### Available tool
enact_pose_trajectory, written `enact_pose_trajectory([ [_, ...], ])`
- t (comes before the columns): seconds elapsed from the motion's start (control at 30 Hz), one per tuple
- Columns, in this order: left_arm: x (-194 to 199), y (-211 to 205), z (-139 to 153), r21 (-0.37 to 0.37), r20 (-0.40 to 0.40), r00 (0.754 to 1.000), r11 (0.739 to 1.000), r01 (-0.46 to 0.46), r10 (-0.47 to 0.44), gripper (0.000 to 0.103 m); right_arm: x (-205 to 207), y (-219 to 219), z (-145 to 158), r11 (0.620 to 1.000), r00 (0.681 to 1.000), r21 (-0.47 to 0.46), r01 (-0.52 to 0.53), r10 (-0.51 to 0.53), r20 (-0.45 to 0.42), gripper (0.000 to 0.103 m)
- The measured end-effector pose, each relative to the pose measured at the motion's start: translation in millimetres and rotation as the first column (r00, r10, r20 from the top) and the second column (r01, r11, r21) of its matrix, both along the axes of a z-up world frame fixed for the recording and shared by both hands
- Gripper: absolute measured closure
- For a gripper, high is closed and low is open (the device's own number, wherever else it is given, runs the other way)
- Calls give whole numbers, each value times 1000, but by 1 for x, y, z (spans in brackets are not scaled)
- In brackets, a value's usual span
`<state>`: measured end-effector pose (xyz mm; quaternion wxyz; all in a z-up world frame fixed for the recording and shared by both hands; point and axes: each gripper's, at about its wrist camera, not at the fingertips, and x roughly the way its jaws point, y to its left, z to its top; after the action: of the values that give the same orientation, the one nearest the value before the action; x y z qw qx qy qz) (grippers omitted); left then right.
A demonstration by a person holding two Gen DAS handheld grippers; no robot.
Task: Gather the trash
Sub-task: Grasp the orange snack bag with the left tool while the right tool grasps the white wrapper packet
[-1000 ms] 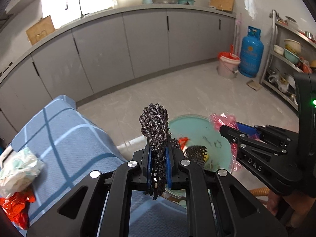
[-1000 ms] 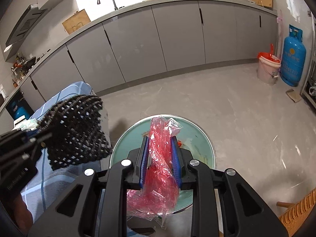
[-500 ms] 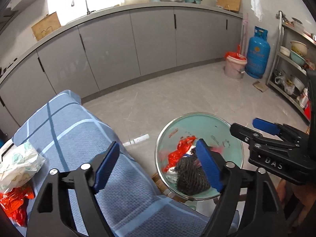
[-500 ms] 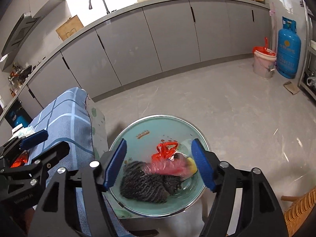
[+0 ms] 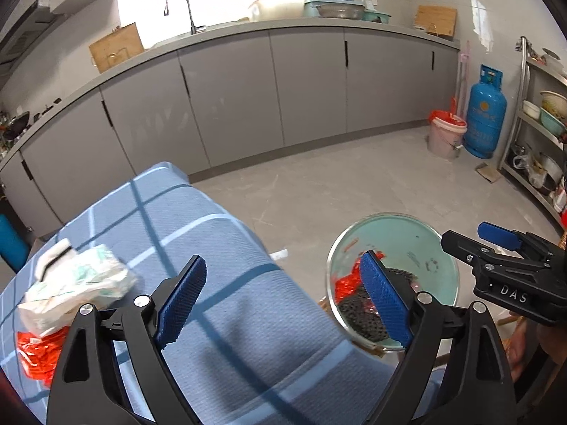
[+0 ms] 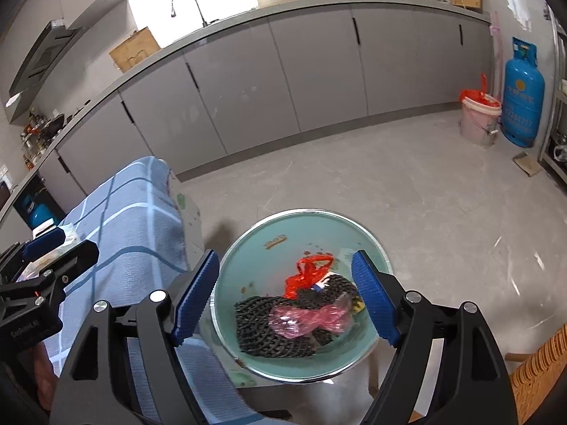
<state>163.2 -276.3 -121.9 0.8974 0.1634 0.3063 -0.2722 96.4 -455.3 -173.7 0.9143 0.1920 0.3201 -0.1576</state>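
1. The left gripper [image 5: 285, 299] hovers over a tabletop [image 5: 226, 248] covered in blue checked cloth. Its blue-padded jaws are spread wide and opening, with nothing between them.
2. The right gripper [image 6: 285, 301] hangs above a pale green bowl [image 6: 248, 258] just beside the tabletop's edge. Its jaws are also spread and opening, empty.
3. Inside the bowl lie the collected pieces of trash: a black mesh net [image 6: 262, 333], a crumpled pink plastic bag [image 6: 308, 322] resting on top of the net, and a red plastic bag [image 6: 306, 272] behind them.
4. On the tabletop's left side, seen in the left wrist view, a crumpled white wrapper [image 5: 78, 290] lies touching a red plastic scrap [image 5: 39, 354].
5. Behind everything runs a row of grey kitchen cabinets [image 5: 308, 85], with a blue gas cylinder [image 5: 483, 113] and a bucket [image 5: 444, 134] at the far right.
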Motion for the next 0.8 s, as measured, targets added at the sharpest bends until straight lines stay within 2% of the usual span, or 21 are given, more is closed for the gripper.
enact_pose_trajectory([
  [0.27,6,50,16,-11,42,993,994,-113,113,11,18,38,11,996,996,-13,-84,84,6,25],
  [0.5,18,118,24,-16,51,967,968,-249,250,11,37,82,19,985,985,-33,-171,171,7,25],
  [0.63,24,166,28,-15,70,939,942,-336,336,11,50,106,26,975,975,-41,-220,220,8,25],
  [0.7,25,191,28,-12,85,919,922,-386,385,11,58,119,31,968,969,-46,-246,247,11,25],
  [0.8,33,235,25,-4,95,875,880,-476,474,11,71,142,38,956,957,-60,-288,290,20,19],
])
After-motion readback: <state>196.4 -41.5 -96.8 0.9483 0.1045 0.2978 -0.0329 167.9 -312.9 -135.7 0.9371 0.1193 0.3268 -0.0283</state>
